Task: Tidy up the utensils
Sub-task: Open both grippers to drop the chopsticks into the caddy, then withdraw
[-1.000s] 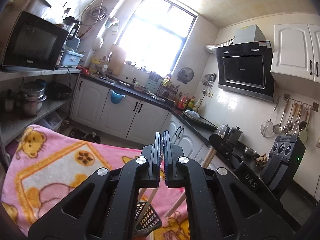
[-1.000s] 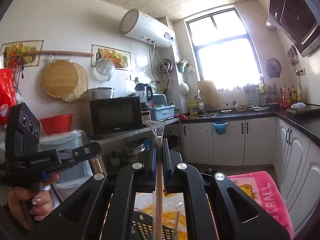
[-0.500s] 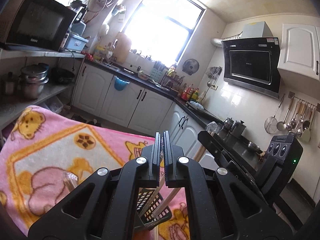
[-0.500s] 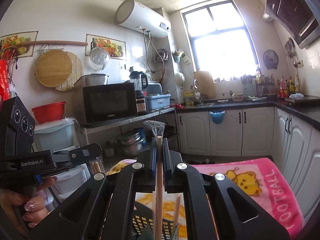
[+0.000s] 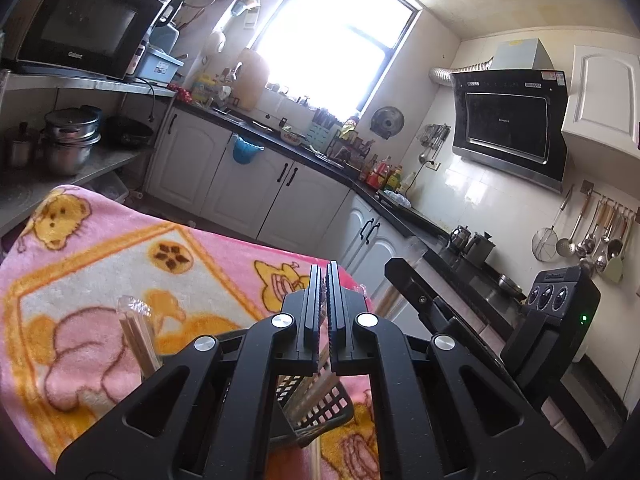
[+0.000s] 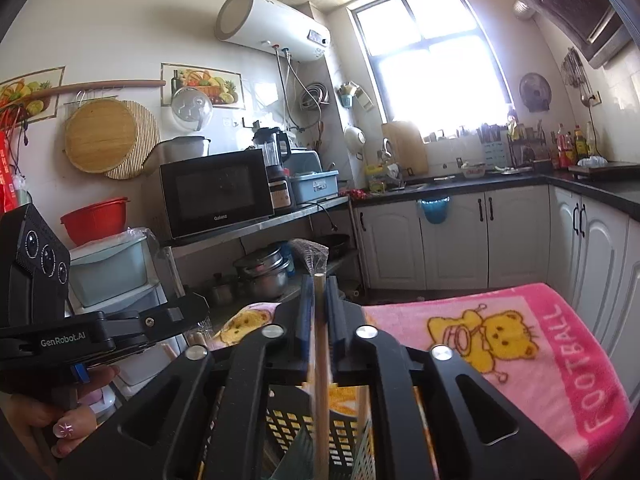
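Over basket (image 6: 320, 432), right gripper (image 6: 319, 308) near-level.

Daylight pours through the window (image 5: 340, 36), which burns out to pure white in both views and throws a haze over the wall and counter beside it. The room is otherwise evenly bright. Fisheye bending curves the cabinets (image 6: 452, 240) and walls, and the corners go black. The close wooden stick (image 6: 321, 380) is smeared soft.
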Demonstrator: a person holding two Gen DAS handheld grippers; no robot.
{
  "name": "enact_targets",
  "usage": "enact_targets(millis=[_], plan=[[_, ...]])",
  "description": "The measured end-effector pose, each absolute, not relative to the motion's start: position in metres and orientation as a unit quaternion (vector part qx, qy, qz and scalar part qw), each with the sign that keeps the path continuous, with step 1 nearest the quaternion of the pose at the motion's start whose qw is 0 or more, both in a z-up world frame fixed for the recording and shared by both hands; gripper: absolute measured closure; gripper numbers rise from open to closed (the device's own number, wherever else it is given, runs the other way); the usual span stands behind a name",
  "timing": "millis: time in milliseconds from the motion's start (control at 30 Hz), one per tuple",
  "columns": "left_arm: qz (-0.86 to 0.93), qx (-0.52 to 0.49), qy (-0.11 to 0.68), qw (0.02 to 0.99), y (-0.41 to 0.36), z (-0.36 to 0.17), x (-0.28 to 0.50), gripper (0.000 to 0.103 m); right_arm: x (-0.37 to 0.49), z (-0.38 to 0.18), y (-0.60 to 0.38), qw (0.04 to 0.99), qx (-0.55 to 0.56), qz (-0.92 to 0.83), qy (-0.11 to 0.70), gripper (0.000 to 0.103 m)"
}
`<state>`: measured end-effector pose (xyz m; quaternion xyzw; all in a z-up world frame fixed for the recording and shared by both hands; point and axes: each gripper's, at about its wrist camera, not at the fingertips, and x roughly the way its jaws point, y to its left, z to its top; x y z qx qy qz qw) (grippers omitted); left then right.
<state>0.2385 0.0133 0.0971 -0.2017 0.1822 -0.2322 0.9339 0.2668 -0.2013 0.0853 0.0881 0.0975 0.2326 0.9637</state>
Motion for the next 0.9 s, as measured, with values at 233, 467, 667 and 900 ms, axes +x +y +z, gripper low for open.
enact_targets(millis=[233,467,667,900], plan=[[-0.224,-0.202,0.192,0.934,0.017,0.091,0.237,0.102,0.260,0.078,-0.214,0.963,0.097,0.222,0.116,0.090],[-0.208,-0.195,0.200,0.937,0.022,0.086,0.231,0.100,0.252,0.074,-0.225,0.964,0.091,0.204,0.145,0.076],[-0.192,-0.183,0.203,0.943,0.023,0.085,0.226,0.080,0.246,0.068,-0.231,0.962,0.085,0.191,0.176,0.068],[-0.185,-0.175,0.195,0.947,0.025,0.090,0.216,0.062,0.236,0.064,-0.237,0.961,0.083,0.182,0.193,0.063]])
